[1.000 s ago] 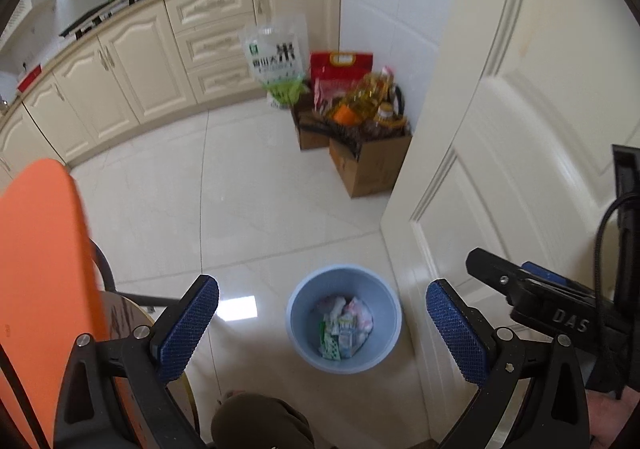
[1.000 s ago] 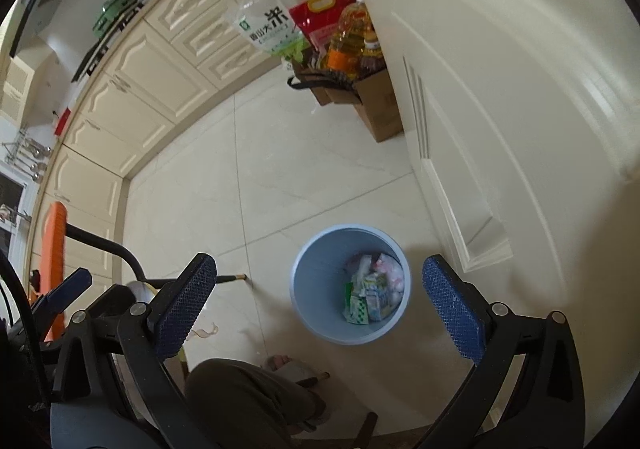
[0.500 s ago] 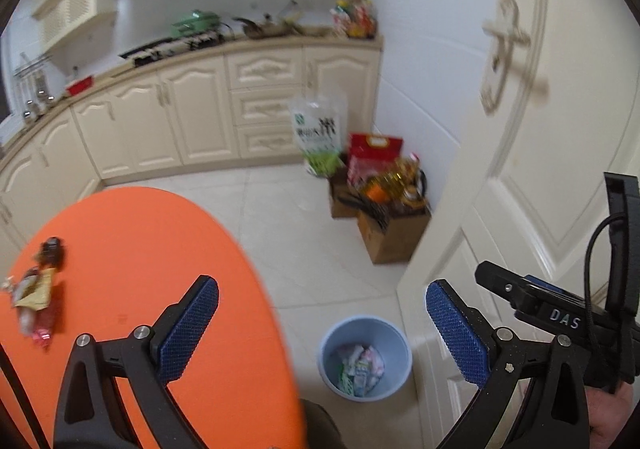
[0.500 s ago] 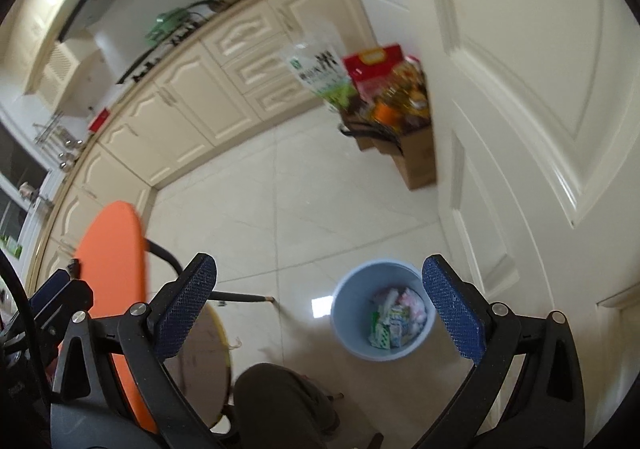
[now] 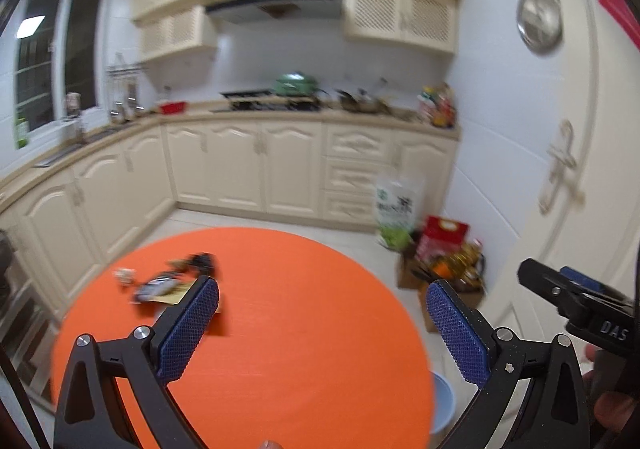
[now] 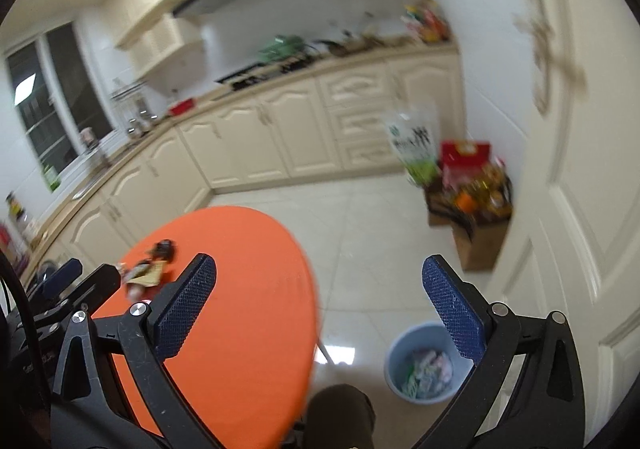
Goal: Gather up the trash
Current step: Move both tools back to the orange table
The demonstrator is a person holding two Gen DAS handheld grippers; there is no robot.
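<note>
A small pile of wrappers (image 5: pixel 168 283) lies on the far left of the round orange table (image 5: pixel 288 329). It also shows in the right wrist view (image 6: pixel 150 269). The pale blue bin (image 6: pixel 420 365) stands on the floor right of the table and holds several wrappers. Only its rim (image 5: pixel 442 403) shows in the left wrist view. My left gripper (image 5: pixel 322 325) is open and empty above the table. My right gripper (image 6: pixel 320 305) is open and empty over the table's right edge.
Cream kitchen cabinets (image 5: pixel 248 165) run along the back and left. Cardboard boxes with groceries (image 6: pixel 476 205) and a rice bag (image 6: pixel 414 145) stand by the white door (image 6: pixel 572 169) at the right. The person's knee (image 6: pixel 340 415) is below the table edge.
Both grippers have swung up and left from the bin on the floor to the orange table. The wrappers on the table have come into view. Both stay open.
</note>
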